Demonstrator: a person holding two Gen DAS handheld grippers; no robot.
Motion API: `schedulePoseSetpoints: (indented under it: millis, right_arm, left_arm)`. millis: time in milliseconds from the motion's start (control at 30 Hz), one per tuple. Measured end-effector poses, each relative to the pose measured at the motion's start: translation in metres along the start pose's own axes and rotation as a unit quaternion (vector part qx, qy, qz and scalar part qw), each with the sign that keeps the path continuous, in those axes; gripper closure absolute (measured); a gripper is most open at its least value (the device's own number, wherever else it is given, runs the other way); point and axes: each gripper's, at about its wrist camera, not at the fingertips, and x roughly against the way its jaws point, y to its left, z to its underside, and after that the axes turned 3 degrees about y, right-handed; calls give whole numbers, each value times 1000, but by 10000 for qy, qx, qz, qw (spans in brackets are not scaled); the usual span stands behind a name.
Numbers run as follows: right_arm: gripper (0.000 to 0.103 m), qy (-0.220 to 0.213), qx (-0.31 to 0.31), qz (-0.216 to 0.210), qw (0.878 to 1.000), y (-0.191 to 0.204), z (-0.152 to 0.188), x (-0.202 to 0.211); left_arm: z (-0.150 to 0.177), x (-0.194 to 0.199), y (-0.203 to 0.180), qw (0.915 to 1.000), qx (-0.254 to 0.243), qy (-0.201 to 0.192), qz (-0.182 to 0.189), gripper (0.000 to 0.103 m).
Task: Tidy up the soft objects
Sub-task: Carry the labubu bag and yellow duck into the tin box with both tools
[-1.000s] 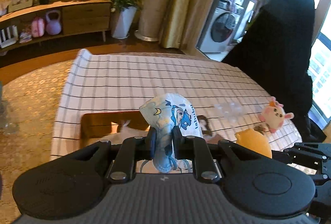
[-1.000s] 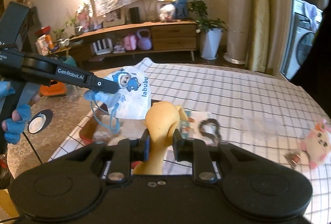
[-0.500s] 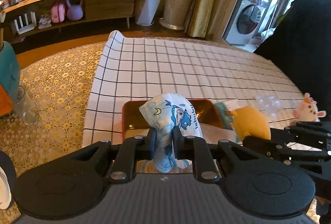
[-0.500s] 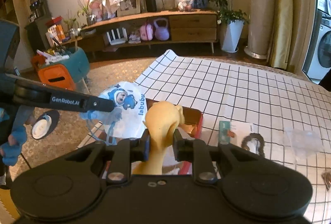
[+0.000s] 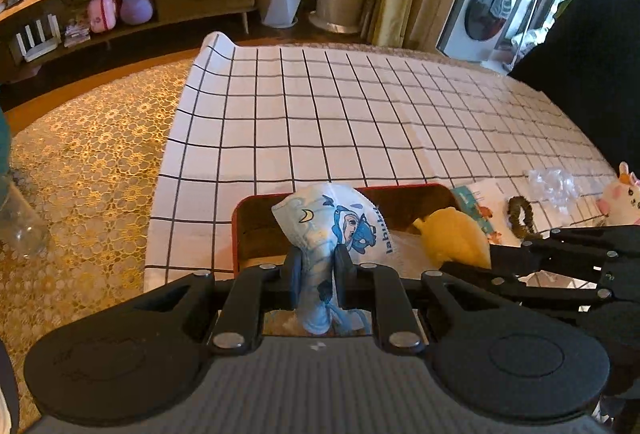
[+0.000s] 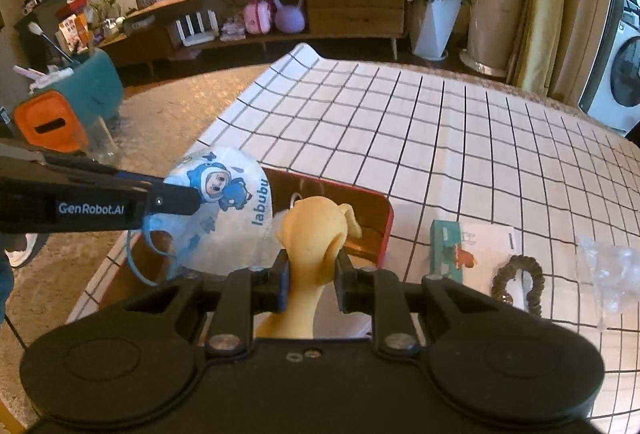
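The left gripper (image 5: pixel 317 266) had its fingers clamped on a mask (image 5: pixel 336 230), a white one with blue cartoon print, held up over the near left part of the red-rimmed tray (image 5: pixel 400 189). The right gripper (image 6: pixel 311 276) had its fingers closed on the neck of a yellow toy (image 6: pixel 316 230), which also hung over the tray, just beside the mask. Neither thing had been let go, so neither was yet stowed, though both looked ready to be lowered in.

Something pale lay in the tray under the two held things; what it was could not be told.

Several things were left on the checked surface (image 5: pixel 320 121) to the right of the tray: a leaflet (image 6: pixel 476 248) just beside it, a dark scrunchie (image 6: pixel 518 284) next to that, a crumpled clear wrapper (image 6: pixel 612 274) further on, and a pink plush (image 5: pixel 622 199) at the far right edge of the left view. Of these, the scrunchie and plush seemed the soft ones waiting to be gathered. By that judgement the task stood roughly midway: two items at the point of release, at least two more to fetch.
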Motion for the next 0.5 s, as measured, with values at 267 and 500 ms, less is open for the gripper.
schedulePoseSetpoints:
  millis: [267,500]
  right_arm:
    - [82,210,89,47,9997,3,2,-20]
    - [77,247,131,45,9996,4,4,-27]
  left_arm:
    - [-1,-23,-2,9997,-115,226,-73,87]
    - [0,-33,-2,9994,-144,287,-128,87]
